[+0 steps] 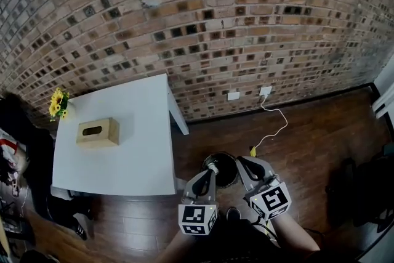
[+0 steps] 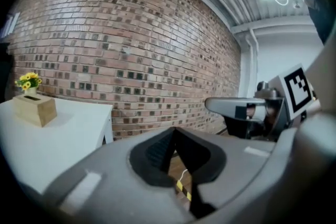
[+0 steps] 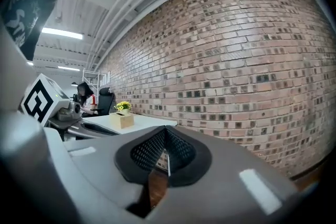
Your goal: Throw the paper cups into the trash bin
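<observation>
- Your left gripper (image 1: 212, 167) and right gripper (image 1: 241, 161) — both closed, empty, over the round black trash bin (image 1: 223, 156).
- No paper cup visible; likely light, crushable — pinch its rim gently.

The wall (image 1: 215, 21) is built of rough, matt brick in red-brown and darker tones, with paler mortar joints. The table (image 1: 123, 160) is finished in a smooth white surface with only a faint sheen. The tissue box (image 1: 97, 132) is made of pale, matt wood. The floor (image 1: 314, 132) is laid in dark wooden planks, and a soft gloss is seen on them. The shells of the left gripper (image 2: 176, 131) and the right gripper (image 3: 166, 131) are moulded in grey, matt plastic. Their pads (image 3: 147, 150) are faced in a black, finely textured material. The marker cubes (image 1: 198, 218) are printed in flat black on white.
</observation>
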{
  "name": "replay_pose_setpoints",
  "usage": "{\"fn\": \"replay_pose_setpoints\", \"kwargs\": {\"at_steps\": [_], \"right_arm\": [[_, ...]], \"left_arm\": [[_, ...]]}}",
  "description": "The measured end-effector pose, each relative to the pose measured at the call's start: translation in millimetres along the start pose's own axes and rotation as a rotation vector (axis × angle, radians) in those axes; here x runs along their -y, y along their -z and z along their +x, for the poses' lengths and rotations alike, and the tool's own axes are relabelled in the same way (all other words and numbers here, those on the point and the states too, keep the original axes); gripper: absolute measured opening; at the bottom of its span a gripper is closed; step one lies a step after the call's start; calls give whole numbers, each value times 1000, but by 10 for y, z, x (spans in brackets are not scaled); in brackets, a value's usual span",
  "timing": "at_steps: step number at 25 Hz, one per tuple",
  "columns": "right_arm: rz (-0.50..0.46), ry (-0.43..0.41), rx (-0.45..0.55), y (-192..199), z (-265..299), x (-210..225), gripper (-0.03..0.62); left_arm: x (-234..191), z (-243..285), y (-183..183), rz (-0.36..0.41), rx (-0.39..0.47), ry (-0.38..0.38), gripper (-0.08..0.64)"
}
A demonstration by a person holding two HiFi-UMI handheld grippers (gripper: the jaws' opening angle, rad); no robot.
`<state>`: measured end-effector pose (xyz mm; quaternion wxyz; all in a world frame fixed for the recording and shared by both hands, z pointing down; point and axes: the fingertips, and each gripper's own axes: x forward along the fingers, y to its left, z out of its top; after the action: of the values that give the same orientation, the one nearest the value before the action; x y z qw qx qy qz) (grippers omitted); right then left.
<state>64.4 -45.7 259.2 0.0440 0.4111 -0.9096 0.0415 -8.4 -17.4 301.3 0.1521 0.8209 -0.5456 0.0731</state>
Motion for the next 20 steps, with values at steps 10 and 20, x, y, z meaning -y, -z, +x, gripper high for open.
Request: {"fn": "replay_pose_setpoints", "kwargs": {"at_steps": [10, 20], "right_arm": [[-91, -35, 21, -240, -76, -176, 8], [-148, -18, -12, -509, -181, -164, 8]], "left_arm": [[41, -86, -303, 33, 58, 7, 5], [5, -223, -553, 51, 114, -3, 5]]}}
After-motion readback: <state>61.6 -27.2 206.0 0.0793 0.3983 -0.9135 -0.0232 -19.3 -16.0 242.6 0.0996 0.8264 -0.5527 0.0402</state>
